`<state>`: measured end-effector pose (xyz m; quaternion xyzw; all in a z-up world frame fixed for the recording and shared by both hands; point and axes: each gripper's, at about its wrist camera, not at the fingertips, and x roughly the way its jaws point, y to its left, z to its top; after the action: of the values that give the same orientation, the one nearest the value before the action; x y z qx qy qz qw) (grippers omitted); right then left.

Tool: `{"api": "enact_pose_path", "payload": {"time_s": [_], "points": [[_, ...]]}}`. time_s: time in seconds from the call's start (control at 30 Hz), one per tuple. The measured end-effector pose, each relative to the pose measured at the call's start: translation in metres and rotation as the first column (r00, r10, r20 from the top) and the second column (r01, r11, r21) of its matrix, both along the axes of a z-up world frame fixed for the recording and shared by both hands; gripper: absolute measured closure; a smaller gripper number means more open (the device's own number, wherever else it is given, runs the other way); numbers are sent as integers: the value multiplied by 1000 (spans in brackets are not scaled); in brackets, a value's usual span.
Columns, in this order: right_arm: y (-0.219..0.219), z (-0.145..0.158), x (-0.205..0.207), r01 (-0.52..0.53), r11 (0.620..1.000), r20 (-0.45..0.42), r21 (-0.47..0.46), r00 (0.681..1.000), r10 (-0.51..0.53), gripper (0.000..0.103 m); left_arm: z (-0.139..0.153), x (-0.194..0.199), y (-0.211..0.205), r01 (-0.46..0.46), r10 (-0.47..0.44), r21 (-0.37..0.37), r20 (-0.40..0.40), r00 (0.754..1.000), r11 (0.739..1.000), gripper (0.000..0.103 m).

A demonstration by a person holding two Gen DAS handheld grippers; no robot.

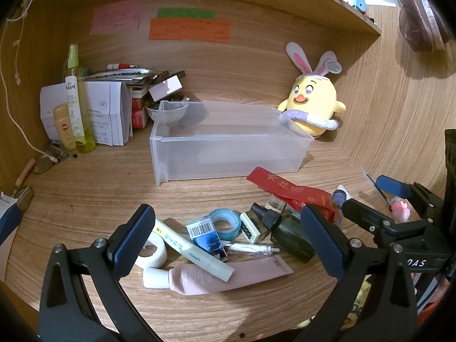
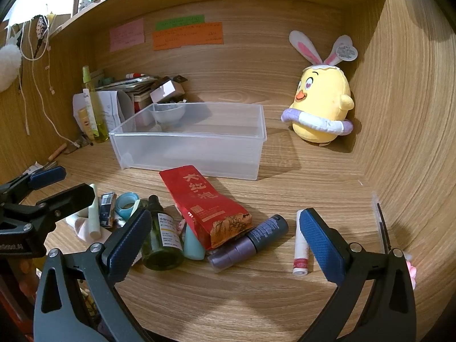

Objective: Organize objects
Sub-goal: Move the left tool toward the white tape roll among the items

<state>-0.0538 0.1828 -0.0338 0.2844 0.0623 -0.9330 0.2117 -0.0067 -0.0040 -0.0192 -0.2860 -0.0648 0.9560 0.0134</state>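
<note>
A clear plastic bin [image 1: 228, 154] [image 2: 191, 154] stands empty on the wooden desk. In front of it lies a pile of small items: a red tea packet [image 2: 205, 202] [image 1: 290, 192], a dark green bottle [image 2: 161, 233] [image 1: 290, 235], a pink tube [image 1: 216, 278], a pale green MINISO tube [image 1: 191, 249], blue tape [image 1: 225, 221], a purple-grey bottle [image 2: 248, 239] and a white-red lip balm [image 2: 300, 248]. My left gripper [image 1: 228, 242] is open above the left part of the pile. My right gripper [image 2: 225, 242] is open above the right part. Neither holds anything.
A yellow chick plush [image 2: 322, 108] [image 1: 312, 105] sits at the back right. Bottles, papers and boxes [image 1: 94, 108] crowd the back left, with a small bowl [image 1: 168, 112] behind the bin. Sticky notes [image 1: 188, 27] hang on the back wall. A shelf runs overhead.
</note>
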Motion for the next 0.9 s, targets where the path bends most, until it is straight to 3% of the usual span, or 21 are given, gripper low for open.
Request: {"api": "enact_pose_path", "payload": {"time_s": [0.9], "points": [[2,-2,-17,-11,1000,30,-10,999,12,0,-2,-9,-21,-15,14,14,47,999,1000,0]]}}
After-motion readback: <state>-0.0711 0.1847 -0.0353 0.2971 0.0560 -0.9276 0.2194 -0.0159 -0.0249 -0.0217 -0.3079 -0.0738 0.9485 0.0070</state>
